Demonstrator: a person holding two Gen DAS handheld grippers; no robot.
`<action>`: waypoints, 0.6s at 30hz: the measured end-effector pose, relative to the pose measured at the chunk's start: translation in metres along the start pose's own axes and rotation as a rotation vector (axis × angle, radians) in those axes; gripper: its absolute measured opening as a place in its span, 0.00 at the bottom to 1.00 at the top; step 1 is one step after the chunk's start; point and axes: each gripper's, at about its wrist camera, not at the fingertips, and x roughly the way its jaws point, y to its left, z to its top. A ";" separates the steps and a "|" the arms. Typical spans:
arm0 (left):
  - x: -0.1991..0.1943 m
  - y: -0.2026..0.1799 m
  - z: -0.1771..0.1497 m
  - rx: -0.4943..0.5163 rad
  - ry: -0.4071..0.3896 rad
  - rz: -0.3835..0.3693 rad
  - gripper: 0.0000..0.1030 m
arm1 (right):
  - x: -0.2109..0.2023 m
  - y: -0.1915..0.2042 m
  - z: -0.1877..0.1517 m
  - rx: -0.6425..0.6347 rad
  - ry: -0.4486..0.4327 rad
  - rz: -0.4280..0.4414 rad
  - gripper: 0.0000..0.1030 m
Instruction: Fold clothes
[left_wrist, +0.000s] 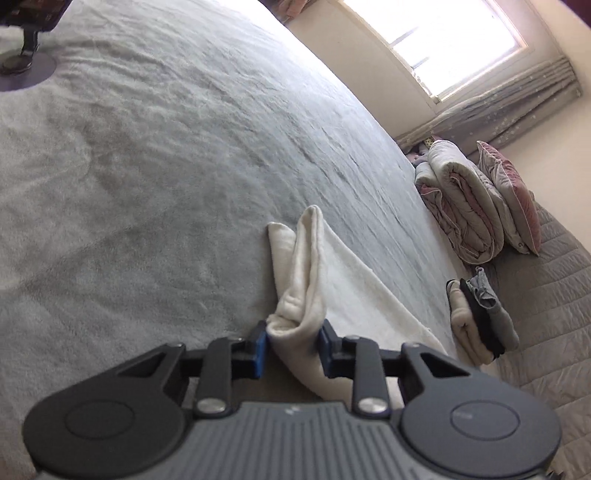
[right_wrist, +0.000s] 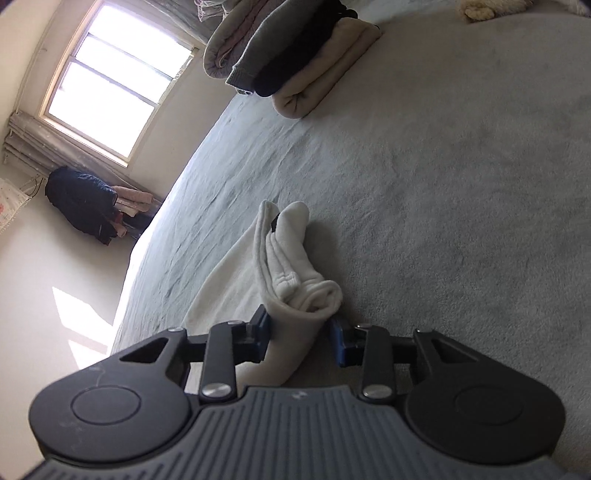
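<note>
You are working over the bed (left_wrist: 166, 184), its grey cover spreading across both views. On it, the white garment (left_wrist: 332, 266) is lying partly flat, with a bunched edge rising toward you. A stack (right_wrist: 306, 62) of folded clothes is sitting well apart, near the quilt (left_wrist: 461, 206) and pillow (left_wrist: 513, 206).

Your left gripper (left_wrist: 291, 347) is clamping 1 bunched corner of the garment between its blue pads; your right gripper (right_wrist: 301, 332) is gripping another thick, layered roll of the same cloth.

By my judgement you are carrying out a fold, with both corners in hand. The next move calls for keeping the 2 grips level, so the edge is landing square on the flat part.

The garment's near end is hiding under the grippers, so its kind and how many folds it is already carrying are hard to tell.
</note>
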 end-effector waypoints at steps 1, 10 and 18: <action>-0.001 -0.008 -0.001 0.082 -0.032 0.036 0.28 | 0.001 0.005 -0.002 -0.048 -0.008 -0.024 0.36; -0.005 0.024 0.016 -0.061 0.003 -0.004 0.53 | -0.011 0.022 -0.009 -0.366 -0.125 -0.248 0.64; -0.003 0.037 0.019 -0.205 0.038 -0.081 0.65 | -0.018 0.027 -0.003 -0.345 -0.170 -0.246 0.65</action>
